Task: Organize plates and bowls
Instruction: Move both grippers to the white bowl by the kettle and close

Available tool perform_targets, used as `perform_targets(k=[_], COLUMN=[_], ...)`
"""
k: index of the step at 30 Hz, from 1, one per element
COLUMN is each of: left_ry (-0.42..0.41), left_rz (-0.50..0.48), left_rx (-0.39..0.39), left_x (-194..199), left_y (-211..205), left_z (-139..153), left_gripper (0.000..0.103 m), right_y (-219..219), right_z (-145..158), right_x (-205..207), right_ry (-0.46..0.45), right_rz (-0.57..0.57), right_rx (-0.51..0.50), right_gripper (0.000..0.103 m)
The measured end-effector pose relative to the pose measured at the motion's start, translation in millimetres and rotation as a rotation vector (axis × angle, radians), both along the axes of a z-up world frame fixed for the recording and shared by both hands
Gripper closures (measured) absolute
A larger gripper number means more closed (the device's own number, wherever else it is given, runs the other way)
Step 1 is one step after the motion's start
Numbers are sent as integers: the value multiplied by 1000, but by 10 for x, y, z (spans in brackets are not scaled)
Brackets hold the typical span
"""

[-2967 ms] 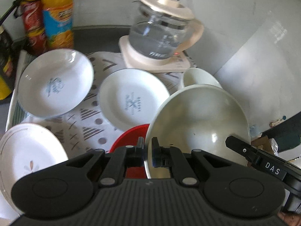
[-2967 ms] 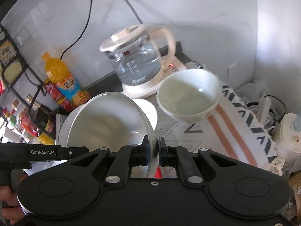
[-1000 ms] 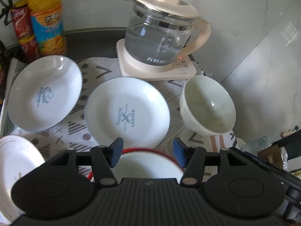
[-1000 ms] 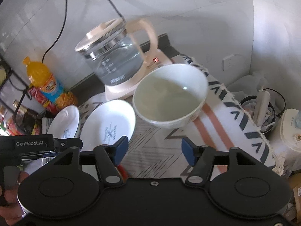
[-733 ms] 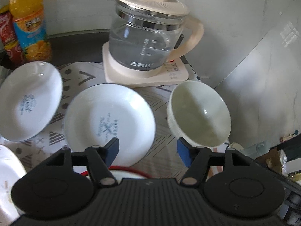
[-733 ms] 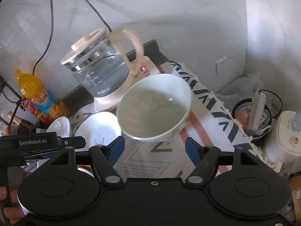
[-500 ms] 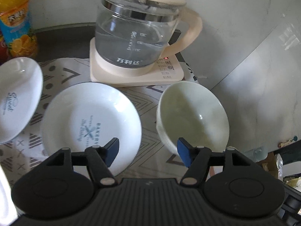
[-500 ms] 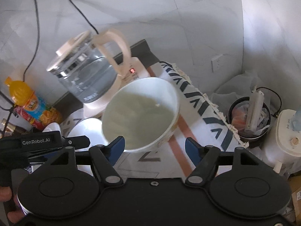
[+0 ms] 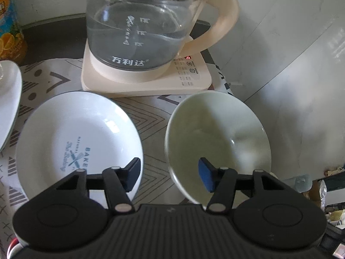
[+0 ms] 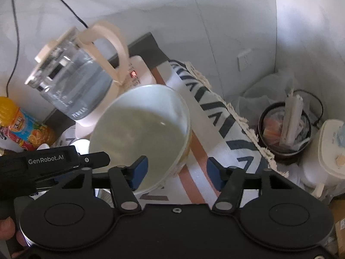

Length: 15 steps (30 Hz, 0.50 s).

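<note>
- The pale bowl (image 9: 217, 142) on the patterned cloth (image 10: 217, 116), at 5 o'clock of the kettle (image 9: 140, 28), is being straddled at opposite rims by the left gripper (image 9: 169, 173) and right gripper (image 10: 176, 170).
- Both jaws have just been closing, half open, nothing yet pinched.
- Next, both rims need to be clamped and the bowl lifted level.
- A white plate (image 9: 77, 144) lies at 9 o'clock of the bowl; pale walls stand behind.

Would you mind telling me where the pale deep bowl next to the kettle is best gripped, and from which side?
Probably by the rim. The bowl stands upright and open, with a thin wall. Both open grippers already straddle it from above: the left gripper over the near-left rim, the right gripper over the right rim, away from the kettle.
</note>
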<state>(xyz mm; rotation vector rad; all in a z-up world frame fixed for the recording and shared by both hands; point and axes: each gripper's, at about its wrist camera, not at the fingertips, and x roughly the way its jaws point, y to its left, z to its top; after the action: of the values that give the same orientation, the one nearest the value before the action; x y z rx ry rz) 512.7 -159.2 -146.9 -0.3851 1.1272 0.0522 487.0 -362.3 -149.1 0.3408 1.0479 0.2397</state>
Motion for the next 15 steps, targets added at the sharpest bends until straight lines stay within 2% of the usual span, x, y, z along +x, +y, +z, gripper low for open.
perform_targets(k=[3, 8, 15], left_ry=[24, 65, 48], left_rz=[2, 0, -5], left_rx=[-2, -28, -36], left_x=[79, 131, 68], left_y=[-24, -65, -34], left_z=[-79, -237, -208], left_gripper=[62, 89, 90], right_y=[13, 35, 74], right_z=[-74, -169, -73], right_x=[50, 124, 105], right_ry=[16, 45, 0], right_rz=[-4, -4, 6], right_rx=[-1, 16, -7], right_gripper=[54, 78, 80])
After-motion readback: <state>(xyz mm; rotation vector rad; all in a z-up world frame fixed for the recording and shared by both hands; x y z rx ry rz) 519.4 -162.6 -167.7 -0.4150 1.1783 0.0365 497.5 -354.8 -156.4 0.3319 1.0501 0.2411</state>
